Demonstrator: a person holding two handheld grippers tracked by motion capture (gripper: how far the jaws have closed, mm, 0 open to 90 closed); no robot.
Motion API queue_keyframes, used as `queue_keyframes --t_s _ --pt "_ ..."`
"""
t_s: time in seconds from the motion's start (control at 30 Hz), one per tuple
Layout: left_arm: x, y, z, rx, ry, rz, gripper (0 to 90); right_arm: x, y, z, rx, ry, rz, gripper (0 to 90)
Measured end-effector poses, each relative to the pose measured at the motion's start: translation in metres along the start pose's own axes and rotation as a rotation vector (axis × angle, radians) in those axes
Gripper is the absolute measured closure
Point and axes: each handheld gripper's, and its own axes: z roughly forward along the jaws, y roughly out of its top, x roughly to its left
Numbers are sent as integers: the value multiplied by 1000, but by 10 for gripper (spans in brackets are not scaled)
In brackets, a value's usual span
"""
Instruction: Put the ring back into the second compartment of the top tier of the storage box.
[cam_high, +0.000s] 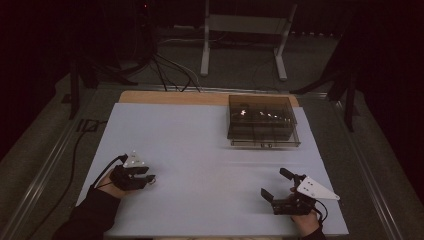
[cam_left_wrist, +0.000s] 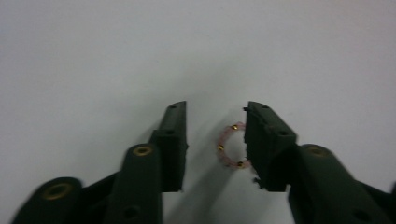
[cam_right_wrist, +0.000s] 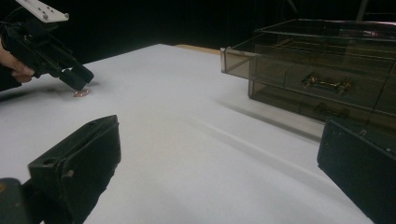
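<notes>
Your left hand-held gripper (cam_high: 150, 179) sits at the lower left of the high view, tilted down onto the pale surface (cam_high: 200, 150), but from up there you cannot make out what lies under it. The left gripper view fills that in: a small bracelet (cam_left_wrist: 230, 147) of pinkish, translucent beads with tiny gold spacers lies flat on the surface between the two black jaws, right of centre in that frame. It is tucked against the inner face of the right-hand jaw, and the left-hand jaw stands clear of it, so your jaws are partly apart with the ring between them and not clamped on it. The right gripper view shows the same spot from far off, at its upper left: the bracelet (cam_right_wrist: 81, 94) reads as a flat reddish disc just under the tips of your left hand-held gripper (cam_right_wrist: 77, 80).

Your right hand-held gripper (cam_high: 276, 184) rests at the lower right of the high view, jaws wide apart with nothing between them. In its own view the blocky, matte black jaws frame the lower corners.

The smoky, see-through plastic drawer box (cam_high: 261, 119) stands at the upper right of the surface in the high view, well apart from the bracelet. The right gripper view gives its detail: a rectangular drawer box (cam_right_wrist: 322, 70) with glossy walls and a gold-toned handle (cam_right_wrist: 325, 84) on a drawer front.
</notes>
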Motion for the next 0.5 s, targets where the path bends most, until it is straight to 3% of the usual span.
queue_keyframes --t_s 0.2,0.5 --pt "1 -1 2 17 5 2 723 0 0 0 1 0 -1 0" --pt "1 -1 5 32 -13 7 787 0 0 0 0 -1 -2 0"
